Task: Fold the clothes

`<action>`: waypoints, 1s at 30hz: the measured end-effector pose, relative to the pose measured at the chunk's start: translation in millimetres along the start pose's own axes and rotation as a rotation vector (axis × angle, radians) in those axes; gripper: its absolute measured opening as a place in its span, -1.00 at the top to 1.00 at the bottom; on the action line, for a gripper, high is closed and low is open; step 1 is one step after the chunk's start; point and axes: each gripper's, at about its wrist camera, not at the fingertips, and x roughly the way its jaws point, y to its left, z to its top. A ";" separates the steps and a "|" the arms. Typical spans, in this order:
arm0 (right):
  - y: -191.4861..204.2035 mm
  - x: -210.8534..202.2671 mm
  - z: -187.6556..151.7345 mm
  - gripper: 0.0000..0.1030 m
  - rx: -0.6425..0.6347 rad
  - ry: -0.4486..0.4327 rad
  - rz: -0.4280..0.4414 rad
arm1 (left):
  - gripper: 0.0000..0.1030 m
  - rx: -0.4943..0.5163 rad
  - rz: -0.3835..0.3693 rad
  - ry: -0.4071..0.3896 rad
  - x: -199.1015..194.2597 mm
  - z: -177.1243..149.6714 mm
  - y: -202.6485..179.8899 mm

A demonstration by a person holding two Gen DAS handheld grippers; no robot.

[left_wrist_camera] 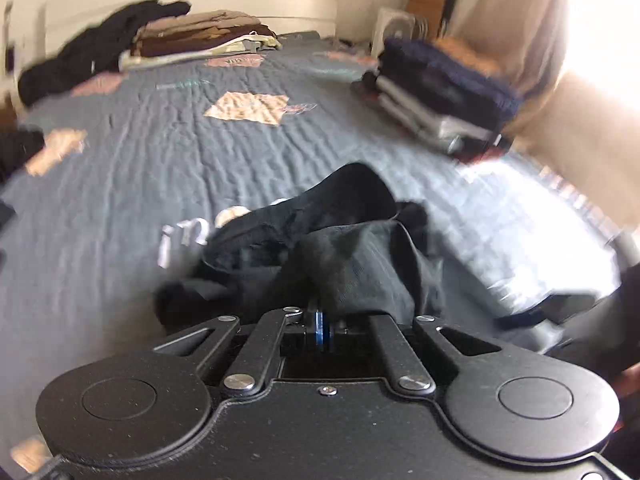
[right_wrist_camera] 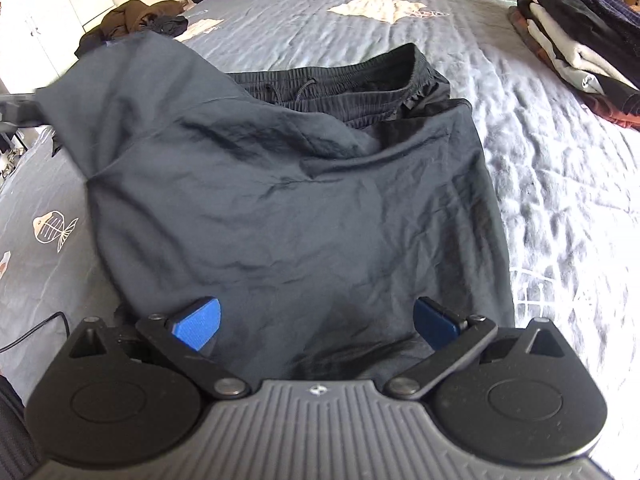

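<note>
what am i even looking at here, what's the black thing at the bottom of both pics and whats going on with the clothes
The black thing is a hand-held gripper with two fingers; a person carries one in each hand, and each has a camera looking forward along its fingers. So the two pictures are the same moment from two viewpoints.

In the left wrist view, the left gripper is closed, pinching a bunch of the dark shorts and lifting that part.

In the right wrist view, the right gripper is open, its blue pads spread apart over the same shorts, holding nothing. You can see the elastic waistband with its drawstring.

Everything lies on a bed with a grey quilt. Stacks of folded clothes sit at the side and far end, and an unfolded dark pile waits.
</note>
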 end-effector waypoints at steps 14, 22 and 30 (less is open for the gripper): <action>-2.3 -6.4 5.2 -1.00 0.009 -0.012 0.015 | -0.26 0.376 0.238 -0.112 -1.5 -135.9 -33.9; 0.0 -6.2 4.4 -0.99 -0.006 -0.006 0.017 | -0.10 0.410 0.216 -0.115 59.7 -117.1 -36.5; -0.2 3.7 1.9 -1.00 -0.011 0.019 0.004 | 0.95 0.279 0.146 -0.112 56.7 -106.7 -19.9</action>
